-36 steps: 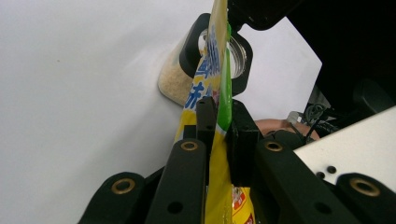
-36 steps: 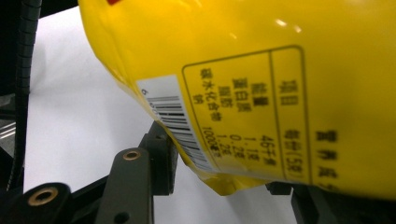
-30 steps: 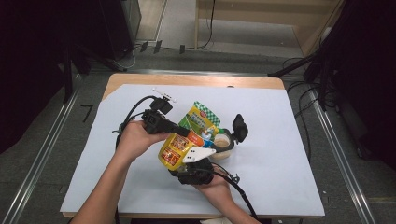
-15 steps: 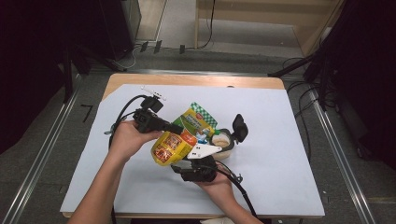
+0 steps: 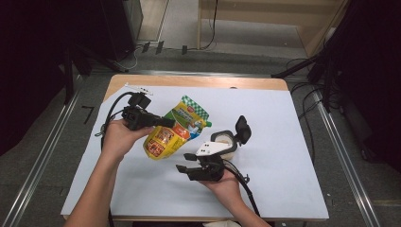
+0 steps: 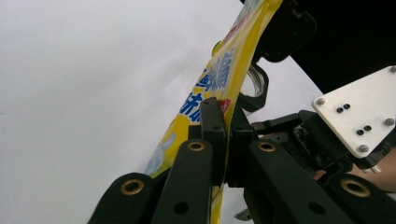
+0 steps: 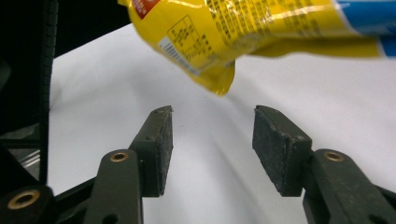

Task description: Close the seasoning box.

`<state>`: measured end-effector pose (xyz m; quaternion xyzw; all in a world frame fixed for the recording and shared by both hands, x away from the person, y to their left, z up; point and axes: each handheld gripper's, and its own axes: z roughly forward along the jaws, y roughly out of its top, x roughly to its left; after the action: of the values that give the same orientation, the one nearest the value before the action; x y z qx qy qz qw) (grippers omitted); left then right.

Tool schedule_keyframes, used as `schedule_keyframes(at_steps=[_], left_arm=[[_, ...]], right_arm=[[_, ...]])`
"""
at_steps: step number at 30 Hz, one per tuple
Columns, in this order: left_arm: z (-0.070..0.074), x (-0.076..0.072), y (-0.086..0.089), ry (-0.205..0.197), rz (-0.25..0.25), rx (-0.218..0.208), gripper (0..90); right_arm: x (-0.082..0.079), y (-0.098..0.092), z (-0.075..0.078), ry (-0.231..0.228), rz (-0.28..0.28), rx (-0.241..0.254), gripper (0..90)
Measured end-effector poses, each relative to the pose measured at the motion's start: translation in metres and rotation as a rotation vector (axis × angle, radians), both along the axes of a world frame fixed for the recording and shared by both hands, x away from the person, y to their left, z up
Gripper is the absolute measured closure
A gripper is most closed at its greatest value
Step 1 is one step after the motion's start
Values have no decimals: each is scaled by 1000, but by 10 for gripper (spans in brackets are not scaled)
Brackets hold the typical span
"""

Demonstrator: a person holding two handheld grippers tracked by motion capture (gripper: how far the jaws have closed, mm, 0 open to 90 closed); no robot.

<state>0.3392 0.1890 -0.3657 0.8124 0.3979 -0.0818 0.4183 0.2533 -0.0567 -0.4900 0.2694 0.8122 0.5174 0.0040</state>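
At the left of the high view, my left claw [image 5: 166, 123] is clamped shut on the edge of a yellow snack pouch [image 5: 172, 135] with a green-checked top, which hangs in the air above the white-covered bench [image 5: 283, 142], just left of centre frame. In the left gripper view, my two black jaws meet on the pouch's [image 6: 219, 88] thin edge, with the bag running up and to the right from the lower middle of the frame. Toward the lower middle of the high view, my right claw [image 5: 185, 162] sits low over the bench, pointing toward the left of the frame, just below the pouch's lower end and apart from it. Its jaws have just been opening, and in the right gripper view they stand apart with nothing between them, the pouch's [image 7: 224, 28] bottom corner hanging above the gap in the upper half of the frame. Just right of centre in the high view, a small round container [image 5: 226, 143] with a raised black lid [image 5: 242, 128] rests on the bench, close beside my right hand [image 5: 227, 182].
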Motion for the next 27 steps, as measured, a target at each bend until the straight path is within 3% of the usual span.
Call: schedule_keyframes(at_steps=[6, 12, 16, 18, 27], left_arm=[[-4, 9, 5, -18, 14, -22, 900], [-9, 19, 10, -37, 35, -15, 900], [-11, 24, 10, -36, 48, -18, 900], [-12, 27, 10, -39, 54, -18, 900], [-21, 42, 5, -35, 82, -42, 900]], right_arm=[[0, -10, 8, -25, 8, 18, 491], [3, -22, 17, -58, 33, 28, 488], [2, -30, 18, -29, 52, 23, 490], [0, -32, 19, -15, 68, -2, 477], [-10, -51, 16, -21, 96, -43, 473]])
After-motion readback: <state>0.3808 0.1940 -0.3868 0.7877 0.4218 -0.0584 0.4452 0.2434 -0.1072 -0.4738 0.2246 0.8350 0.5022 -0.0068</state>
